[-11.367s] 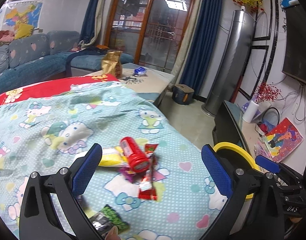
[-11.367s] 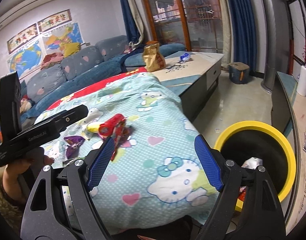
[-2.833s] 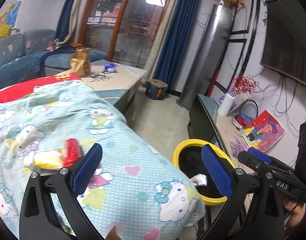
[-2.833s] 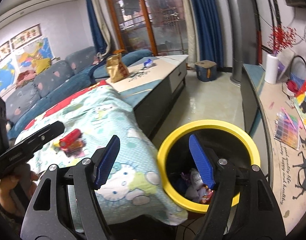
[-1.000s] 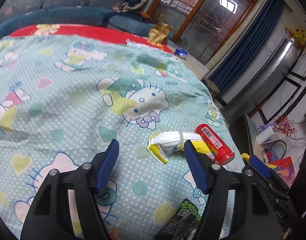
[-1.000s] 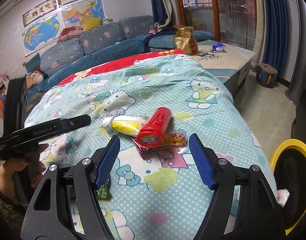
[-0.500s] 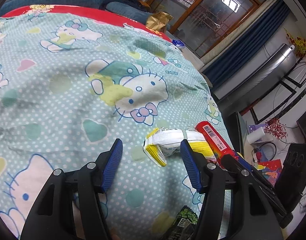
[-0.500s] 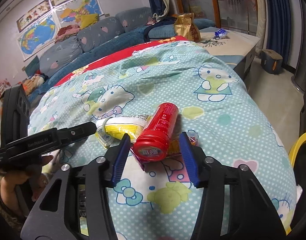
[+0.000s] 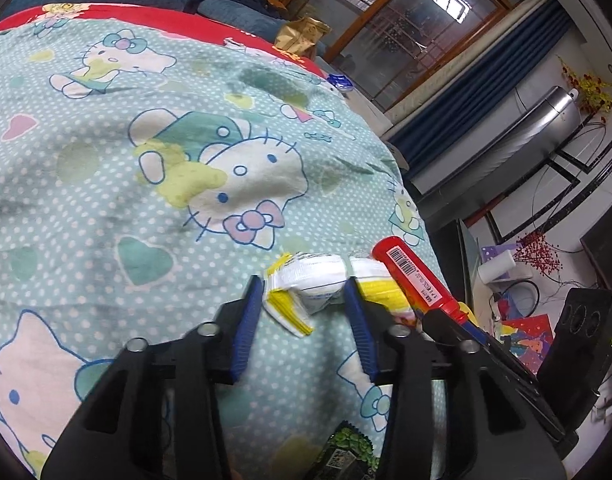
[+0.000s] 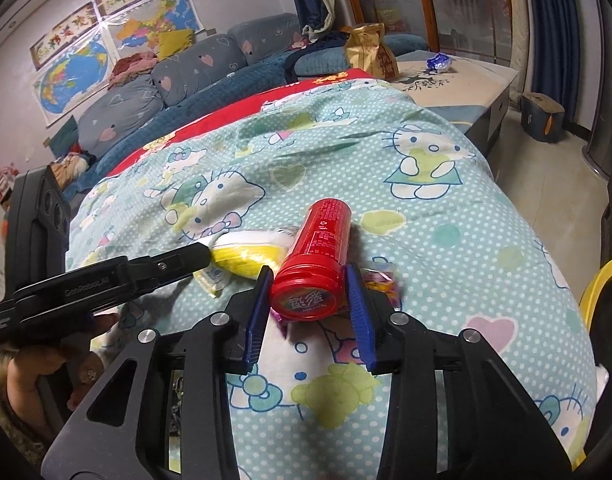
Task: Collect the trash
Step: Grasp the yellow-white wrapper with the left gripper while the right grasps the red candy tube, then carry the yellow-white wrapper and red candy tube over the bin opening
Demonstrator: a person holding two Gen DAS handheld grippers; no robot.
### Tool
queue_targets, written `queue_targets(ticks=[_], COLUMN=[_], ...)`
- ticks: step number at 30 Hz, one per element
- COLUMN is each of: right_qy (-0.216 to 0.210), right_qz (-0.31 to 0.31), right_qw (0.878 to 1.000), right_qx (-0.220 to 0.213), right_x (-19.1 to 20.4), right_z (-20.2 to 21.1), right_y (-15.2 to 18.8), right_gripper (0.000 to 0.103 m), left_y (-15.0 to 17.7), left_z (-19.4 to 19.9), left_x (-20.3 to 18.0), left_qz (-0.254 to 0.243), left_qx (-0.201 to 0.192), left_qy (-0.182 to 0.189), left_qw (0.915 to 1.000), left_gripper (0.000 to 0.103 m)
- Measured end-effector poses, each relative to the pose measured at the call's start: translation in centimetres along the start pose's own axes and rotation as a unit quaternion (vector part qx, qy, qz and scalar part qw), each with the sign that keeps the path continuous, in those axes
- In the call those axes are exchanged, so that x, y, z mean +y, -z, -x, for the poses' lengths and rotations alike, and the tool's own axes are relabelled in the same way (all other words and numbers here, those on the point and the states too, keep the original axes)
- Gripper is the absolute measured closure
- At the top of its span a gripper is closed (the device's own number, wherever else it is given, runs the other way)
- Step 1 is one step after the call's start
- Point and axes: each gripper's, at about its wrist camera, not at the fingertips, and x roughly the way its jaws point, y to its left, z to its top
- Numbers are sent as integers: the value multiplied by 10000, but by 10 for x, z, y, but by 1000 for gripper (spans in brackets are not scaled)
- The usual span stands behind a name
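While both claws sit low over the blanket [image 10: 446, 216], I note the red canister [image 10: 318, 264] lies on its side, long axis running straight away from my right gripper [image 10: 308, 304], cap end toward me between the blue pads. Jaws stand narrowly apart, flanking the cap; contact cannot be confirmed, so I judge it not yet clamped. My left gripper [image 9: 301, 324] likewise brackets the yellow-and-white wrapper [image 9: 306, 280], partly parted, apparently unclenched. Yellow bin [image 10: 598, 280] waits at the right edge.
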Motion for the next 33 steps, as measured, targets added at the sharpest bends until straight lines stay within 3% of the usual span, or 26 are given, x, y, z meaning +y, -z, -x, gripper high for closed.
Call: queue_targets(ticks=[8, 9, 10, 20, 33], right_qy=[29, 29, 61, 0, 1], right_qz=[14, 20, 25, 99, -10], right_qw=[9999, 9999, 9998, 9988, 9945], right_qx=[-130, -155, -177, -470, -1044], right_x=[-1, -1, -1, -1, -15], right_z=[15, 18, 20, 46, 91], right_y=[1, 1, 1, 0, -8], right_gripper=[73, 73, 73, 75, 77], left_y=[2, 3, 2, 3, -6], left_z=[9, 11, 15, 43, 90], left_x=[-14, -15, -17, -34, -86], left_qz=[-338, -378, -414, -746, -1367], left_qx=[-131, -178, -256, -555, -1174], left_qy=[0, -26, -10, -55, 101], left_qw=[9993, 9991, 9988, 9957, 9836], left_gripper=[78, 95, 99, 99, 100])
